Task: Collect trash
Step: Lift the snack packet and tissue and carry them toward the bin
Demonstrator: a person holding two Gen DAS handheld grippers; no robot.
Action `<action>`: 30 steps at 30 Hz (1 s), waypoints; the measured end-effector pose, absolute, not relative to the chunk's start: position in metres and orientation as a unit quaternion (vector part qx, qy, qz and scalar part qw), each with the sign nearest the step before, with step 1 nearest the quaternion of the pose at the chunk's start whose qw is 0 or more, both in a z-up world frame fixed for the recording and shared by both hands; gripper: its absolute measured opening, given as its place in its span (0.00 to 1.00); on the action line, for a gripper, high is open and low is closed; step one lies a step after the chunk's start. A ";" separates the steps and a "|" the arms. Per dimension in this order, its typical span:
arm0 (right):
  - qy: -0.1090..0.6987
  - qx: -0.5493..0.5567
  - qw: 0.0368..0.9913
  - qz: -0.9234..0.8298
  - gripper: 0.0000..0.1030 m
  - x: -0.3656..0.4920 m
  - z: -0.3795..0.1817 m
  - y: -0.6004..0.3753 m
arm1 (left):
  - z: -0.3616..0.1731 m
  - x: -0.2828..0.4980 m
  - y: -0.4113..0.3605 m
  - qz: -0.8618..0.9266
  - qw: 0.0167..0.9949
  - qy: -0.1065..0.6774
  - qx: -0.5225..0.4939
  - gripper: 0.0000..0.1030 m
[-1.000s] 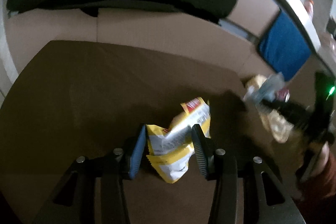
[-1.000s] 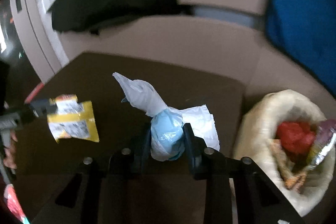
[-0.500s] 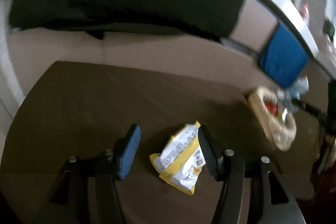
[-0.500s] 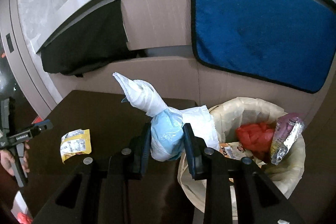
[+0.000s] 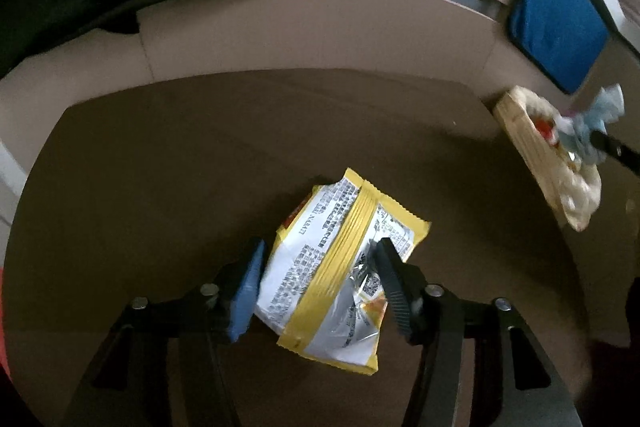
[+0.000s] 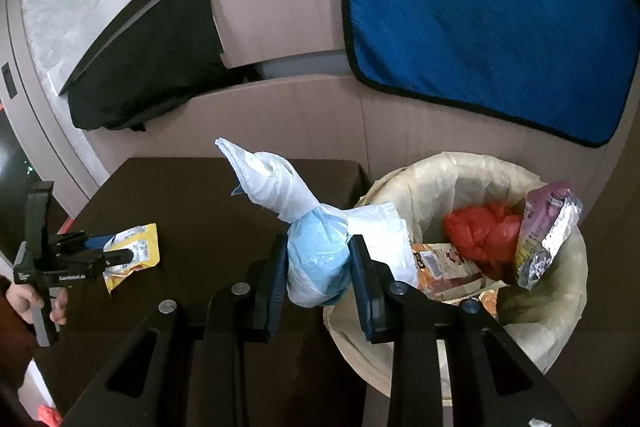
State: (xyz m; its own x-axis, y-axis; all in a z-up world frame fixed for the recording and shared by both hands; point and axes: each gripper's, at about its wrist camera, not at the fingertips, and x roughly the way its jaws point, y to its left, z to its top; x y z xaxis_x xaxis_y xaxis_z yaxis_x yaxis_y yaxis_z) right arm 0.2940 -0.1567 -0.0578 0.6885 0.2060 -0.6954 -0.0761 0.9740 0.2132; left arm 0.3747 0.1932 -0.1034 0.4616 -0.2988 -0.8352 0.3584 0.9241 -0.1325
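- The desk [image 5: 160,187] is nearly cleared as far as I can see, just one wrapper on it in both views.
- The bin [image 6: 460,179] sits right off the desk's edge and already holds a red bag [image 6: 480,231], a purple wrapper [image 6: 548,227] and an orange packet [image 6: 444,263], so most of the job looks done.
- My right claw [image 6: 320,267] is clamped on the knotted blue-and-white bag [image 6: 316,251], hovering at the bin's rim, not dropped in yet.
- My left claw [image 5: 320,283] straddles the yellow wrapper [image 5: 340,267] lying on the desk; the pads [image 5: 248,287] sit right at its sides, but I can't tell if they're actually pinching.
- Left to do, I reckon: release the bag, then grab and bin that wrapper.
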 end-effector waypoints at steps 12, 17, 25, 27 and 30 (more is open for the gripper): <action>0.342 0.072 0.932 0.099 0.27 0.283 -0.019 -0.167 | -0.032 0.348 0.141 -0.187 0.900 0.394 -0.002 0.26; 0.309 0.055 0.943 0.111 0.27 0.275 0.012 -0.170 | 0.022 0.326 0.103 -0.186 0.928 0.323 -0.016 0.26; 0.260 0.020 0.959 0.108 0.27 0.257 0.060 -0.184 | 0.075 0.285 0.051 -0.184 0.956 0.228 -0.021 0.26; 0.250 0.013 0.963 0.103 0.27 0.251 0.068 -0.188 | 0.084 0.277 0.042 -0.186 0.959 0.213 -0.019 0.26; 0.234 0.003 0.968 0.096 0.27 0.243 0.080 -0.197 | 0.095 0.268 0.025 -0.191 0.962 0.197 -0.015 0.26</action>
State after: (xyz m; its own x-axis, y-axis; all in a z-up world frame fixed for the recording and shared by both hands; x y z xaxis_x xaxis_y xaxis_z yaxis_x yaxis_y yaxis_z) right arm 0.2430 -0.1971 0.0799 0.8722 0.1876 -0.4517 -0.1844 0.9815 0.0515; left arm 0.2684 0.0254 0.0953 0.8495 -0.3738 -0.3723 0.3623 0.9263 -0.1033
